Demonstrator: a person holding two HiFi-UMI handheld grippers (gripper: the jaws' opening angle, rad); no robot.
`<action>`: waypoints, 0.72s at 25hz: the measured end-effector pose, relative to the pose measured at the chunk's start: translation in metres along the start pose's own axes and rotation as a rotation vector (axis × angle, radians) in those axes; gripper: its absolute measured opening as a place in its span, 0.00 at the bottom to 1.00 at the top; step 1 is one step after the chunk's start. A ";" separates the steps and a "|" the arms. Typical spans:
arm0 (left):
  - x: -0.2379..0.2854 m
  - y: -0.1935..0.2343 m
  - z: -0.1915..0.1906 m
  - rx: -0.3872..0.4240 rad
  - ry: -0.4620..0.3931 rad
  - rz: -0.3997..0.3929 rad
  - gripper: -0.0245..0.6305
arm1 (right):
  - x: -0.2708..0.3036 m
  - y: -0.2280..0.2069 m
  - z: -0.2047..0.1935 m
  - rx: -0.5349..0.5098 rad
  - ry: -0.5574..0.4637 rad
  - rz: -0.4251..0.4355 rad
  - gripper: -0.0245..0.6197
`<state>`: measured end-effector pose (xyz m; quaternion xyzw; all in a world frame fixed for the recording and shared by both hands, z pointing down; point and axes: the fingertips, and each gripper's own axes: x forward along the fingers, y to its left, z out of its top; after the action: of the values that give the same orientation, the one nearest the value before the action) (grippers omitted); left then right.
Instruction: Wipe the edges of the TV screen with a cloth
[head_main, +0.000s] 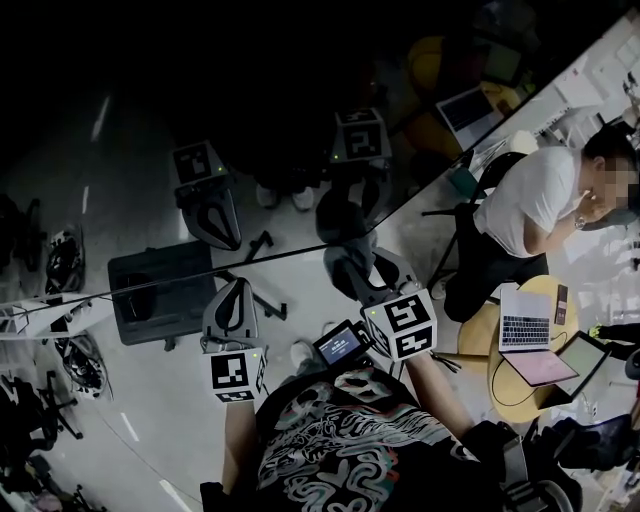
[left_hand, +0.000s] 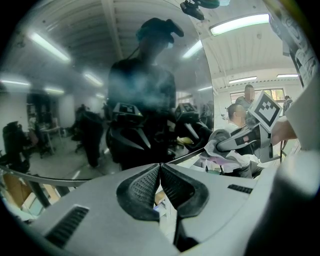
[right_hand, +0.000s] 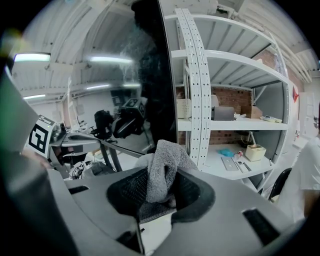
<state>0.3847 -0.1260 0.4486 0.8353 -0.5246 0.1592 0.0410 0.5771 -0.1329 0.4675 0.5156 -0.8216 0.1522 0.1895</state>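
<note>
The dark, glossy TV screen (head_main: 200, 100) fills the upper left of the head view and mirrors both grippers; its edge runs diagonally across the frame. My right gripper (head_main: 347, 258) is at that edge, shut on a grey cloth (right_hand: 163, 167) that bulges out between its jaws. In the right gripper view the cloth sits beside the screen's black edge (right_hand: 162, 75). The left gripper view shows the cloth (left_hand: 216, 145) touching the screen's edge. My left gripper (head_main: 238, 288) is just short of the same edge, further left. Its jaws (left_hand: 160, 169) are shut with nothing between them.
White metal shelving (right_hand: 235, 120) with small items stands right behind the TV. A person in a white shirt (head_main: 535, 200) sits at the right, near a round yellow table (head_main: 500, 385) carrying laptops. A bag (head_main: 160, 290) lies under the screen at the left.
</note>
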 end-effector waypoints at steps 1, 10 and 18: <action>-0.001 0.000 0.000 0.000 -0.001 0.000 0.07 | -0.001 0.000 0.000 0.000 0.000 0.001 0.25; -0.005 0.003 0.001 -0.003 -0.005 0.012 0.07 | -0.001 0.001 0.000 -0.004 -0.001 0.010 0.25; -0.008 0.002 -0.001 0.000 0.001 0.020 0.07 | -0.002 0.003 0.001 -0.001 -0.004 0.019 0.25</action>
<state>0.3796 -0.1197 0.4466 0.8300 -0.5329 0.1600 0.0398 0.5752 -0.1311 0.4656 0.5080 -0.8269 0.1526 0.1866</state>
